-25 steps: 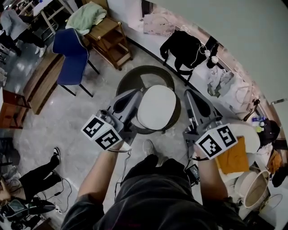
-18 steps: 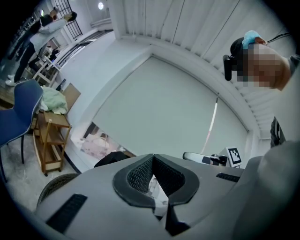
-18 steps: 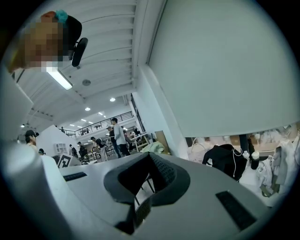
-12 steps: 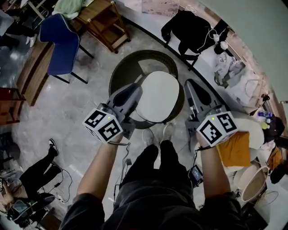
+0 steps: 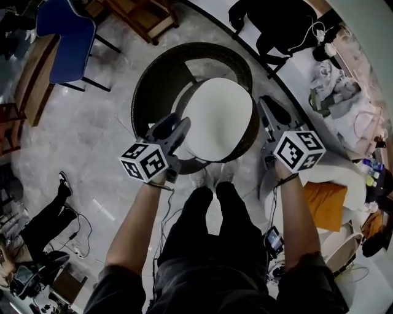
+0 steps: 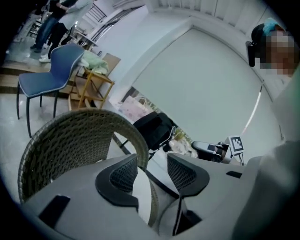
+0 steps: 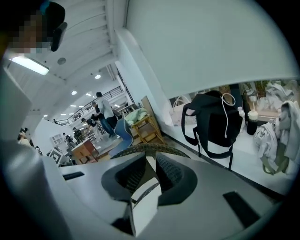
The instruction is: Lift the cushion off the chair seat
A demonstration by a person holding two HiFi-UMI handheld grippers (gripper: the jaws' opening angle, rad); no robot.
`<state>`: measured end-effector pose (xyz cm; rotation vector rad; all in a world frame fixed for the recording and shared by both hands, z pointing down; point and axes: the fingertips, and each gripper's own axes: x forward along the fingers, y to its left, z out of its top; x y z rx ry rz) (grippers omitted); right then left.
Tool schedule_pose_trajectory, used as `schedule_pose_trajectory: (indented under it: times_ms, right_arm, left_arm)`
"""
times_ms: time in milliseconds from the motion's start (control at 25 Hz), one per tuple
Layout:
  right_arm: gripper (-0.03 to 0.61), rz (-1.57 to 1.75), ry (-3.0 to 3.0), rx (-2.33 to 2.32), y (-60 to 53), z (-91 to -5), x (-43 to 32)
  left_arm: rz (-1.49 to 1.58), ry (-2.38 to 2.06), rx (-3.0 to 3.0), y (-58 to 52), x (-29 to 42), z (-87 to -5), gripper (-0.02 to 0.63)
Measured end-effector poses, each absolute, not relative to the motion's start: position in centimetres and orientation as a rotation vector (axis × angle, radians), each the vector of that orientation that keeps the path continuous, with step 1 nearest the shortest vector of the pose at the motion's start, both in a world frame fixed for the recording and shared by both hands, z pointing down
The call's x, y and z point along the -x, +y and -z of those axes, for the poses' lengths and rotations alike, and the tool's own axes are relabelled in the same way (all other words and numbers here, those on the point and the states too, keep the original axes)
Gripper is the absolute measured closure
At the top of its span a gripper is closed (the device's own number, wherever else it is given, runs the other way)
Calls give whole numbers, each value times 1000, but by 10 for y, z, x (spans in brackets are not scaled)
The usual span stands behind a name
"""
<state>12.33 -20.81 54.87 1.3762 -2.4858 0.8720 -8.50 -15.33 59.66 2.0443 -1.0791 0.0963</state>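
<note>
A round white cushion [image 5: 218, 119] lies on the seat of a dark wicker tub chair [image 5: 153, 80]. My left gripper [image 5: 178, 124] is at the cushion's left edge. Its jaws have just been opening and stand apart. In the left gripper view [image 6: 152, 164] the cushion's white edge [image 6: 140, 187] and the wicker rim [image 6: 79, 136] show through the gap, and the pads press on nothing. My right gripper [image 5: 265, 103] is beside the chair's right rim. Its jaws [image 7: 151, 161] have just begun opening and show a narrow gap with nothing gripped. The wicker rim [image 7: 145, 150] lies just beyond them.
A blue chair [image 5: 61, 37] and a wooden rack [image 5: 144, 15] stand at the back left. At the back right a black bag [image 5: 276, 24] hangs on a chair. An orange pad [image 5: 325, 202] lies at the right. A person's legs [image 5: 37, 227] stretch along the floor at the lower left.
Both grippers have come down and forward to the chair's sides, and the chair now fills more of the view. The left jaws have opened.
</note>
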Motion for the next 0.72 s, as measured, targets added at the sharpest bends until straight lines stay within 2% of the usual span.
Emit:
schedule_pose_trajectory:
  times_ms: [120,280,720]
  right_arm:
    - [499,-921,-2433,-1334,-218,-604,-124]
    - [457,-961,-2375,-1296,-235,-672,-126]
    - [433,-1022,-2272,-1294,-263,-784,-152]
  left_arm:
    - [-145,-1106,-1970,-149,93,-648,402]
    - [-206,-1142,-1878,-148,106,-713,382]
    - [-290,-1234,-1735,-140,119,-813,356]
